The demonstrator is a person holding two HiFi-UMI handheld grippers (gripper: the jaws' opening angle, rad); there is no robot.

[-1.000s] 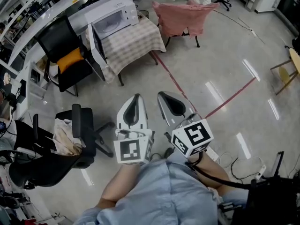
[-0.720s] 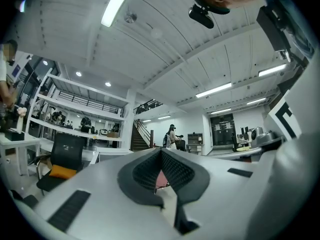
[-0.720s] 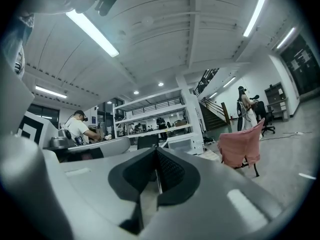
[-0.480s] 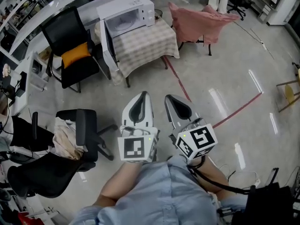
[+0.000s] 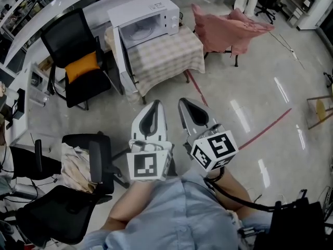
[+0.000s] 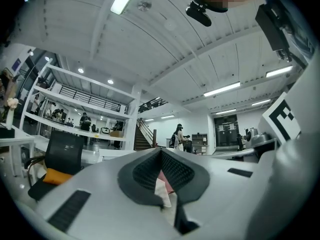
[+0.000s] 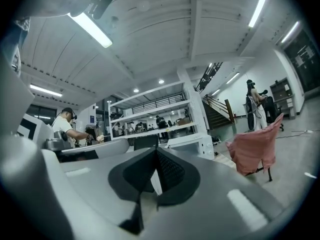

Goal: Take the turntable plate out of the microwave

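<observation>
A white microwave [image 5: 151, 12] stands on a small table with a checked cloth [image 5: 169, 53], far ahead of me in the head view. Its door [image 5: 121, 53] hangs open to the left. Inside the cavity the pale round turntable plate [image 5: 139, 33] shows faintly. My left gripper [image 5: 154, 103] and right gripper [image 5: 183, 102] are held side by side close to my body, pointing level toward the table, well short of it. Both are shut with nothing in them. In the left gripper view the left gripper [image 6: 161, 152] has its jaws together, as does the right gripper [image 7: 156, 150] in the right gripper view.
A black chair with an orange cushion [image 5: 80, 64] stands left of the table. A chair draped in pink cloth [image 5: 229, 27] is to its right. A black office chair with clothes [image 5: 86, 163] is at my left. Red tape [image 5: 263, 130] crosses the glossy floor.
The microwave table has come nearer and shifted right and down in the head view as I walk toward it. Both grippers stay shut, side by side.
</observation>
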